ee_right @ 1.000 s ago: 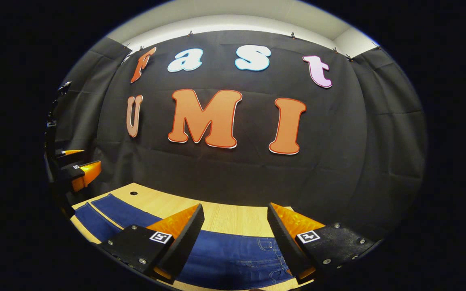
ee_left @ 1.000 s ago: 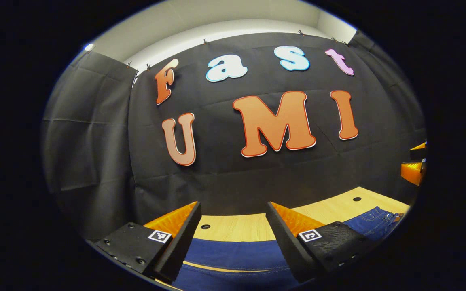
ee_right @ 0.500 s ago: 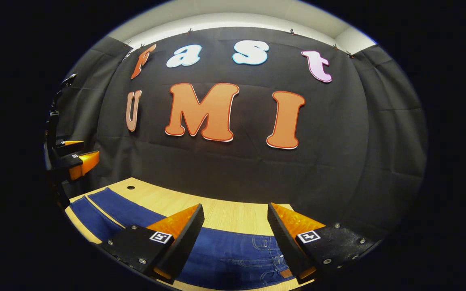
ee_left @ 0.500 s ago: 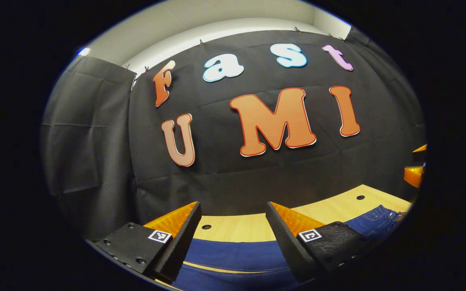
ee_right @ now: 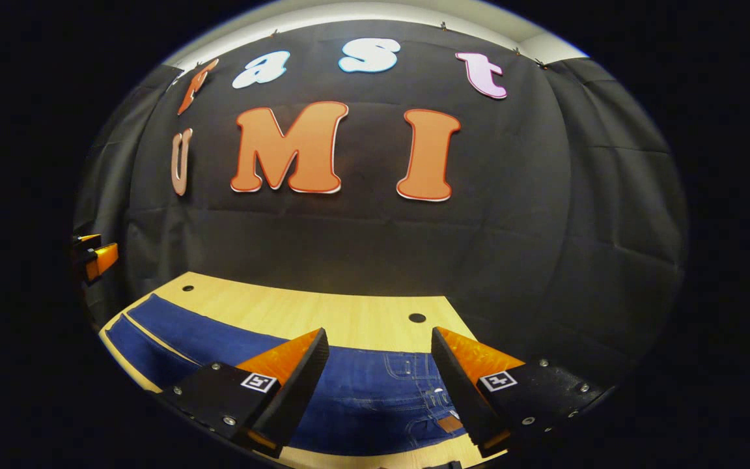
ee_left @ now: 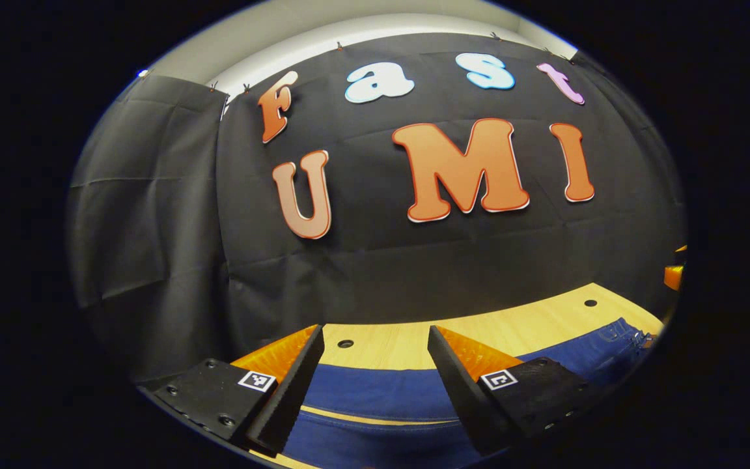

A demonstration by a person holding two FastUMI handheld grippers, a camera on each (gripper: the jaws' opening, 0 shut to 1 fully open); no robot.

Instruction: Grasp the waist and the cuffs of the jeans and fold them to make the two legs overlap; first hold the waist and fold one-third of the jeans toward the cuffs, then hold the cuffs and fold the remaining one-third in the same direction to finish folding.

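Note:
Blue jeans lie flat on the wooden table. In the left gripper view the two legs run side by side below my left gripper, which hangs open above them. The waist end lies far right, and the right gripper peeks in at the edge. In the right gripper view the waist and pocket area of the jeans sits under my right gripper, open with nothing between its fingers. The legs stretch away left, toward the left gripper.
The table ends at the black cloth wall behind it. Small round holes dot the tabletop near its back edge. A strip of bare wood runs between the jeans and the wall.
Both views have dipped down toward the table, so more wood and more of the jeans show. The other gripper has slid toward the edge of each view. Both grippers stay open.

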